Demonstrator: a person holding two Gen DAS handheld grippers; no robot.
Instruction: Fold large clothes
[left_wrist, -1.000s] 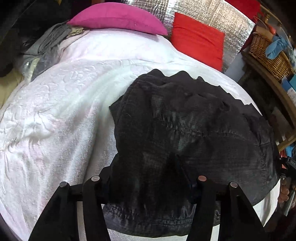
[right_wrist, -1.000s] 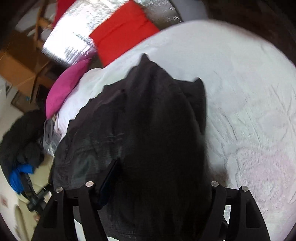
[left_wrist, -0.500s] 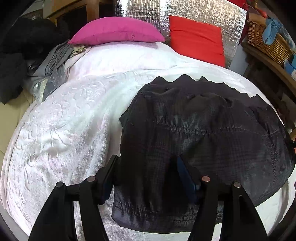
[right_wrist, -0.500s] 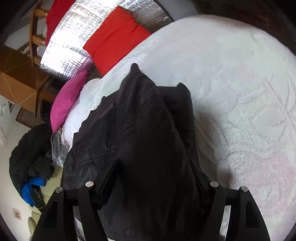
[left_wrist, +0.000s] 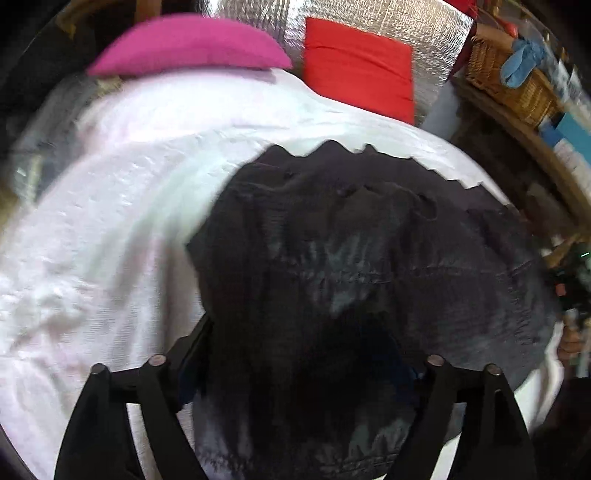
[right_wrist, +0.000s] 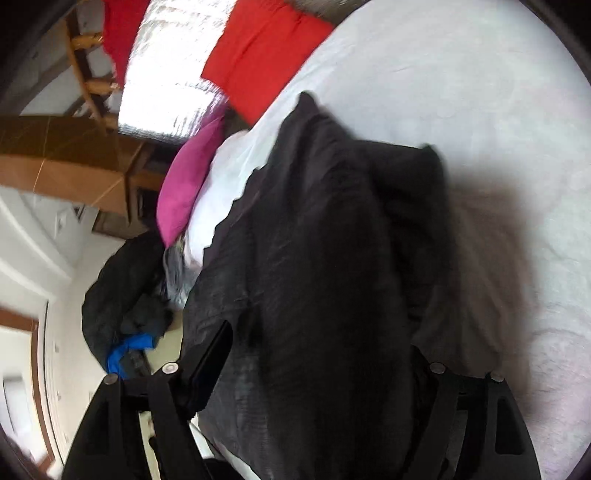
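Observation:
A large black garment (left_wrist: 369, 266) lies on the white bedspread (left_wrist: 92, 240), its near edge lifted toward me. My left gripper (left_wrist: 299, 354) has its fingers (left_wrist: 192, 350) wide apart with the bunched near edge of the cloth between them. In the right wrist view the same garment (right_wrist: 325, 258) rises in a ridge between the fingers (right_wrist: 210, 354) of my right gripper (right_wrist: 314, 362). Cloth hides both right-hand fingertips, so whether either gripper pinches the cloth does not show.
A pink pillow (left_wrist: 184, 44) and a red cushion (left_wrist: 358, 62) lie at the head of the bed against silver foil (left_wrist: 388, 14). A wicker basket (left_wrist: 509, 81) stands on a shelf at right. A dark clothes pile (right_wrist: 122, 295) lies off the bed's left side.
Both grippers have risen and moved with the near edge of the garment, which now bunches higher between the fingers. The views have tilted and blurred from the motion.

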